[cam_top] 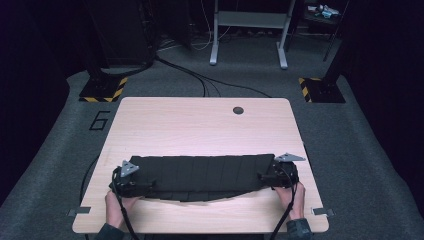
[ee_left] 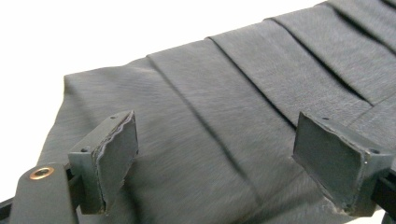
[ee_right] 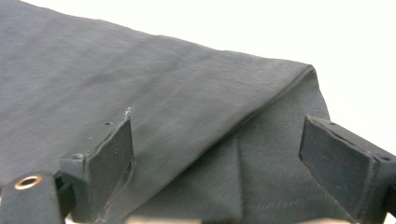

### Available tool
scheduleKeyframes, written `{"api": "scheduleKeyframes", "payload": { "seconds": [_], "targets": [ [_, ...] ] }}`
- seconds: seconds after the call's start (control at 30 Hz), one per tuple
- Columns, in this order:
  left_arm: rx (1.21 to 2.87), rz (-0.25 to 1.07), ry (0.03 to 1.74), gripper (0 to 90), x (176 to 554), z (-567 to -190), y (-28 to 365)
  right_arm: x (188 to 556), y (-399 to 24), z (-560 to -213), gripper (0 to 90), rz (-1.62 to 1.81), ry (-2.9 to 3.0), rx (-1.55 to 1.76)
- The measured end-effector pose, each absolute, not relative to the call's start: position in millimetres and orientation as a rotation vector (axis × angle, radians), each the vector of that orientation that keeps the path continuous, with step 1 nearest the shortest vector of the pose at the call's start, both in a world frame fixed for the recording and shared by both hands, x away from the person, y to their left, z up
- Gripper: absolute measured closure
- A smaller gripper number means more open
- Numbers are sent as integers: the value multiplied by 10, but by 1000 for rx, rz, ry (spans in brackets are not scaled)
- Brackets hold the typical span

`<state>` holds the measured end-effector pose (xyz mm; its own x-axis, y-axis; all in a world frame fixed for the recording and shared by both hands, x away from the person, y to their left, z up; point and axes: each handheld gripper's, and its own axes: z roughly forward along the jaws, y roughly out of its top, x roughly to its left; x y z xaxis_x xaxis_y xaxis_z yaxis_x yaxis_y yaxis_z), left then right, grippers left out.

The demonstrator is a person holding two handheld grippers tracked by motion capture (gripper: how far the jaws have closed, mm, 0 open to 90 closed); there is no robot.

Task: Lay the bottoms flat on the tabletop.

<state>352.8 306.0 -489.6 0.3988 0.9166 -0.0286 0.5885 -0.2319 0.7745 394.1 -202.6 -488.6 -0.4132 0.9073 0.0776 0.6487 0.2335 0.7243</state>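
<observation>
A black pleated cloth point(cam_top: 200, 175) lies stretched left to right across the near half of the wooden table point(cam_top: 200, 120). At its left end, the left gripper point(cam_top: 150, 185) stands with jaws spread wide above the fabric, pads clear of it. At its right end, the right gripper point(cam_top: 261, 176) is likewise wide apart over a folded corner, gripping nothing.

The dark cloth point(ee_left: 224, 116) runs off the left gripper view's right edge, its weave blurred.
</observation>
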Motion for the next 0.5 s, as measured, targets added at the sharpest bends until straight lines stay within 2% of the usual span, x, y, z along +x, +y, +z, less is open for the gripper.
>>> {"api": "scheduleKeyframes", "payload": {
  "seconds": [0.3, 0.5],
  "targets": [
    [1931, 563, 1315, 151, 3382, -4967, 3241, 3527, -1889, -4862, 163, 1057, 2179, 1361],
    [1956, 512, 1317, 183, 3383, -5065, 3226, 3458, -1809, -5012, 273, 1033, 2225, 1382]
  ]
}}
